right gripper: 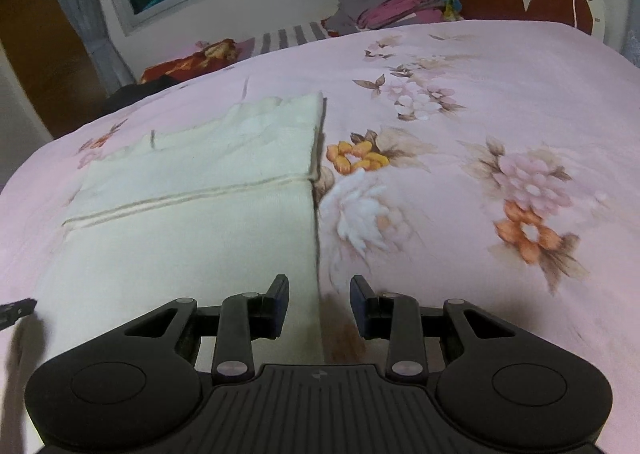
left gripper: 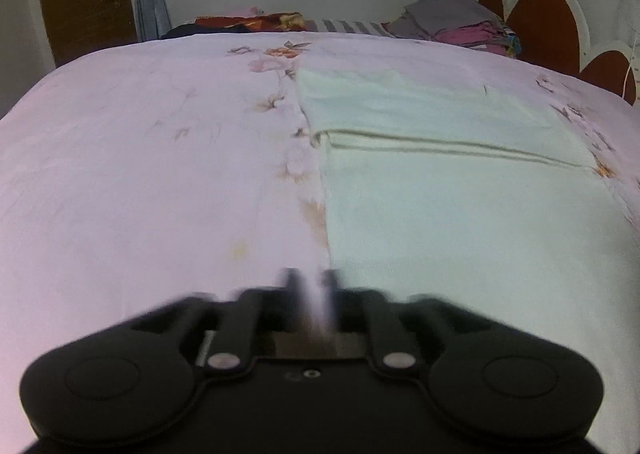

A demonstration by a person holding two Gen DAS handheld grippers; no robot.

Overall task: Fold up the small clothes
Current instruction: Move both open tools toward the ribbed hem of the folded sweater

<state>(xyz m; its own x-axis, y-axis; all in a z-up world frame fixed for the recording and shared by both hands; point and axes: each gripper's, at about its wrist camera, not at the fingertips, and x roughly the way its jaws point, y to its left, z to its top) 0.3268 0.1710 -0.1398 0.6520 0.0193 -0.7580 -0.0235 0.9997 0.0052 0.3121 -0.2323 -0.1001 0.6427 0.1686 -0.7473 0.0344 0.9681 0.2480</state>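
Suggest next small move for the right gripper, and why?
Probably ease the right gripper forward and down, then close on the cream cloth: its open jaws straddle the cloth's right edge, gripping nothing, and the cloth lies flat on the floral bedsheet.

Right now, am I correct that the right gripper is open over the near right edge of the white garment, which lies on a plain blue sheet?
Not quite: the bedsheet is pink with flowers, as the right wrist view shows. The right gripper is open over the white garment's near right edge.

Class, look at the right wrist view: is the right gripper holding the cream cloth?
No. The right gripper has its jaws open, straddling the edge of the cream cloth without clamping it.
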